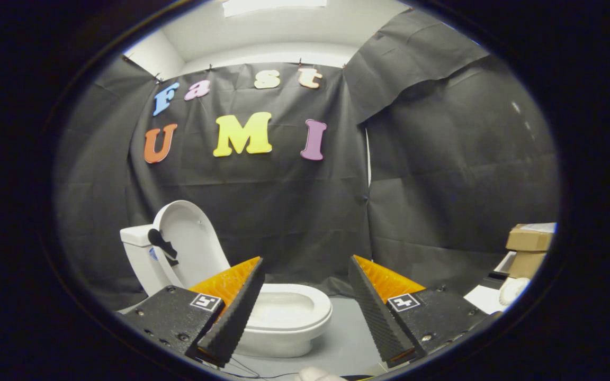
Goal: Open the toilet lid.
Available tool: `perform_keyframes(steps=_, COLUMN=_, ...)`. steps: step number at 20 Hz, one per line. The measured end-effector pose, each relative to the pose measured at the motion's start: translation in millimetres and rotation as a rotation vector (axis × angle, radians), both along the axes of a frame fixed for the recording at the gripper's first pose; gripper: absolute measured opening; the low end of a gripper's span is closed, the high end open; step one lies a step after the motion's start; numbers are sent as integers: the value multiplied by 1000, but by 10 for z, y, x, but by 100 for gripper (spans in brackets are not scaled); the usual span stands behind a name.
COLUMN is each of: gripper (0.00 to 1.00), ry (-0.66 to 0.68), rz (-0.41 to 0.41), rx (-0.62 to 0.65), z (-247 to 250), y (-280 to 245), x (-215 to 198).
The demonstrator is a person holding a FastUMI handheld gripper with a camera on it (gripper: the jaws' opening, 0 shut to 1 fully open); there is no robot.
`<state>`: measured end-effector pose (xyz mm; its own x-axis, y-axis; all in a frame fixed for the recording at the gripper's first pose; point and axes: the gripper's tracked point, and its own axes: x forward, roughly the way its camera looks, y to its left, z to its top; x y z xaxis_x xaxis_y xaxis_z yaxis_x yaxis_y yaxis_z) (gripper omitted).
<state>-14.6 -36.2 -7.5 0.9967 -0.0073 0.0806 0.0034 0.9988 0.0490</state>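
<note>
Looking forward along the tongs [305,312], the gripper view shows their two fingers spread wide apart and holding nothing. A small white toilet [284,317] sits on the grey floor [347,338] near the back cloth wall, just ahead of the left finger, which overlaps part of its bowl. The toilet lid [191,243] already stands upright, leaning back against the tank [135,248], with a dark handle-like piece [162,246] on its edge. The lid looks like stiff, smooth, light plastic, likely slippery; its free rim or that dark piece seems the best hold. Cardboard boxes [528,246] rest well apart, beyond the right finger.
</note>
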Motion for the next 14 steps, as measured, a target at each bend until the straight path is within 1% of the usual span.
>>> perform_keyframes(steps=7, gripper=99, ry=9, rz=9, rx=10, z=-16, y=15, x=11)
perform_keyframes(steps=14, gripper=99, ry=7, rz=19, rx=23, z=21, y=51, x=138)
